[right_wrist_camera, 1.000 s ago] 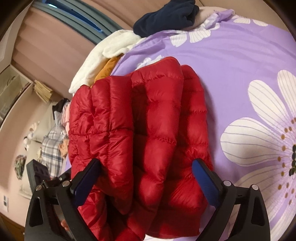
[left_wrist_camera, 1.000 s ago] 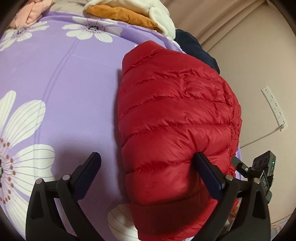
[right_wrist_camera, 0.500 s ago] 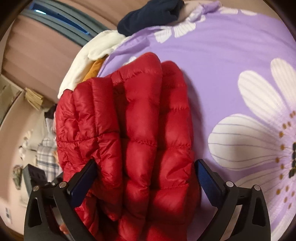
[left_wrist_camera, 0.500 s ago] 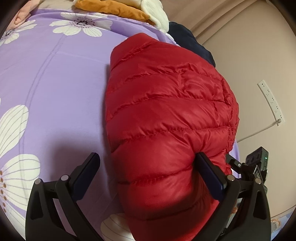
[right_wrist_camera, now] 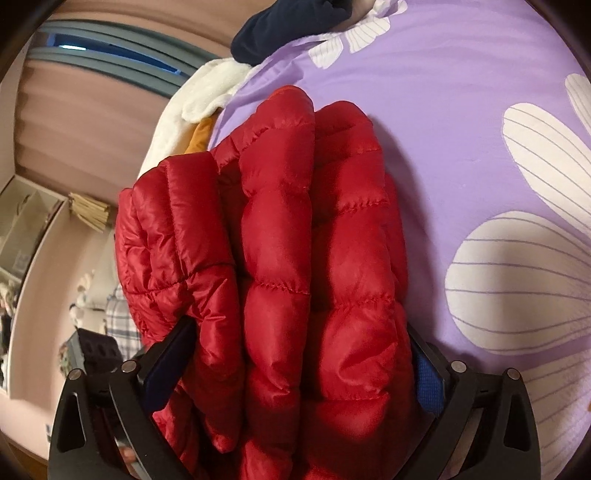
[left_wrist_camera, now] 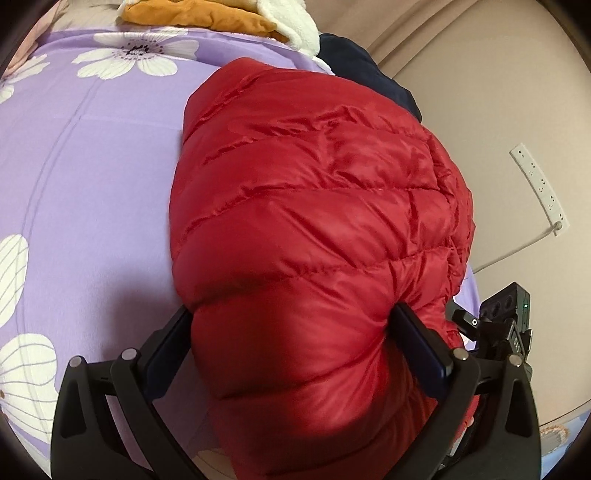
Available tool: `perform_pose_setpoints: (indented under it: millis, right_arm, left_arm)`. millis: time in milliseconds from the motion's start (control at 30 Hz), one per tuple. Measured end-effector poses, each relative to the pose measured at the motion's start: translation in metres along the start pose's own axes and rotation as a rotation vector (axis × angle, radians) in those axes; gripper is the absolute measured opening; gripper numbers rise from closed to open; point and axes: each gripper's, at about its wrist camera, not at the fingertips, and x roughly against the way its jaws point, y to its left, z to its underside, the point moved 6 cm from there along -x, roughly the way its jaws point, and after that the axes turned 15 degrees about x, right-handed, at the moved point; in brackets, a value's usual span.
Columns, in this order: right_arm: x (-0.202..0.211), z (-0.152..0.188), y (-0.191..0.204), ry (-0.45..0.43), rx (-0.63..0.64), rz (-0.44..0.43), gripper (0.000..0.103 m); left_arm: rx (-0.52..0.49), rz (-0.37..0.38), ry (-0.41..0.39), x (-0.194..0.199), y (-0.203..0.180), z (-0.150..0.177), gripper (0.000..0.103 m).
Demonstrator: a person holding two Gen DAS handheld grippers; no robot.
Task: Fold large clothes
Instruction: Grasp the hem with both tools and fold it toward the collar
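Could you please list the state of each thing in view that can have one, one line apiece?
red puffer jacket: folded into a thick bundle, lying on the bed, between the fingers of both claws.
left claw: wide open, straddling the jacket's near end.
right claw: wide open, jacket bulging between its fingers.
purple floral bedsheet: spread flat.
white fleece: crumpled at the bed's edge.
navy garment: bunched up.
orange garment: loosely piled.

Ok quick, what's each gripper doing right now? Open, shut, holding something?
Left gripper: open wide around the folded red puffer jacket, fingers at its sides.
Right gripper: open wide around the same jacket, not squeezed shut.
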Motion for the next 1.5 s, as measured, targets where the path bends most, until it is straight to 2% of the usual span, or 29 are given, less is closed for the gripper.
perform_pose_setpoints:
  millis: [67,333,533,667,933,1500]
  right_arm:
    - [-0.001,0.000,0.003,-0.005,0.010,-0.001,0.098]
    - [0.002,0.002,0.010,-0.025,0.027,-0.032,0.074]
    - [0.005,-0.001,0.023,-0.053,0.082,-0.011,0.057]
    - [0.007,-0.003,0.032,-0.082,0.122,0.012,0.051]
    - [0.012,-0.005,0.046,-0.125,0.198,0.039,0.044]
    - [0.020,-0.012,0.067,-0.156,0.330,0.006,0.043]
  left_arm:
    - [-0.015,-0.011,-0.015,0.001,-0.002,0.002,0.099]
    - [-0.102,-0.064,-0.066,0.007,-0.013,0.010,0.084]
    - [-0.144,-0.095,-0.102,0.008,-0.019,0.012,0.075]
    - [-0.158,-0.107,-0.119,0.012,-0.021,0.015,0.071]
    - [-0.171,-0.116,-0.144,0.020,-0.025,0.016,0.069]
    - [-0.163,-0.110,-0.218,0.068,-0.018,0.027,0.068]
